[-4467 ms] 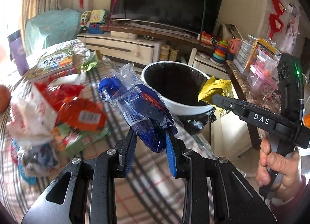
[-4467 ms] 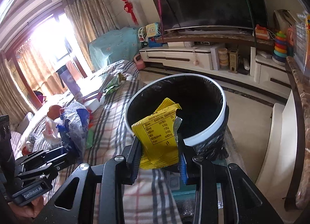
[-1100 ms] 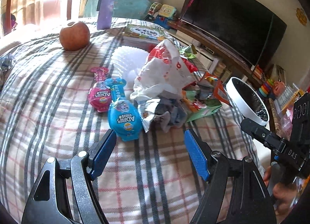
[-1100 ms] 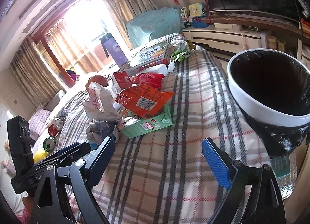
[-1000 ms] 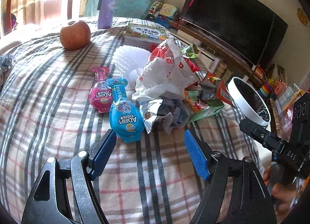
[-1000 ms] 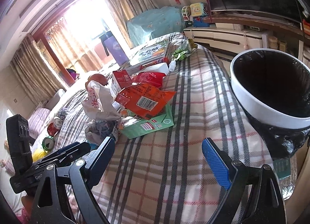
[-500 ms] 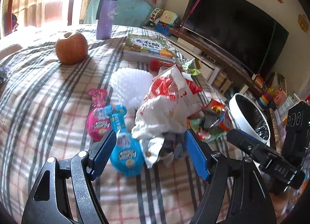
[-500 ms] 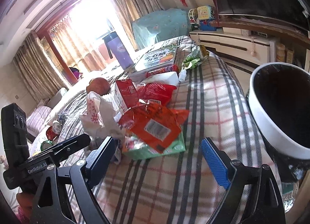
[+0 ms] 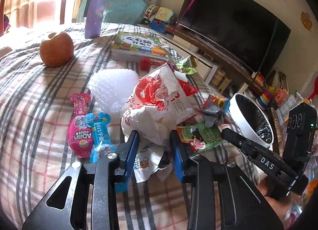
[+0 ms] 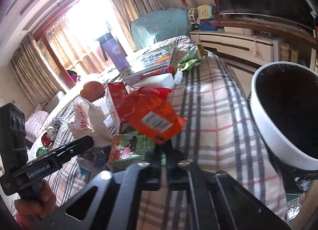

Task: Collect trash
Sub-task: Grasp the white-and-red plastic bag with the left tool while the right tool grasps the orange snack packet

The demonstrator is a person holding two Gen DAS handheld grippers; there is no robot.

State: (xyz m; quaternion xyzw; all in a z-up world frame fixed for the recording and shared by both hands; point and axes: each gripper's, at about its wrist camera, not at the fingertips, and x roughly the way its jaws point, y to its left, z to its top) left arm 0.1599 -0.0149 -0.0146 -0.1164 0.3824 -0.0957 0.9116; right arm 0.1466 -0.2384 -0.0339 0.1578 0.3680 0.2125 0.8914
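A pile of trash lies on the plaid cloth. My left gripper (image 9: 154,150) has closed on the crumpled white bag with red print (image 9: 153,108), its blue pads pressing the bag's lower folds. My right gripper (image 10: 163,148) is shut on the orange wrapper with a barcode (image 10: 151,116), lifted over a green snack packet (image 10: 129,146). The white-rimmed trash bin (image 10: 264,128) with a black liner stands at the right; it also shows in the left wrist view (image 9: 241,110).
Pink (image 9: 79,130) and blue (image 9: 99,130) candy packs, bubble wrap (image 9: 111,84), an apple (image 9: 56,49), a purple bottle (image 9: 93,21) and a picture book (image 9: 139,46) lie on the cloth. A red carton (image 10: 115,100) stands in the pile. A TV stand is behind.
Both grippers were wide open over the pile. The left has moved in and closed on the white bag; the right has shut on the orange wrapper and raised it.
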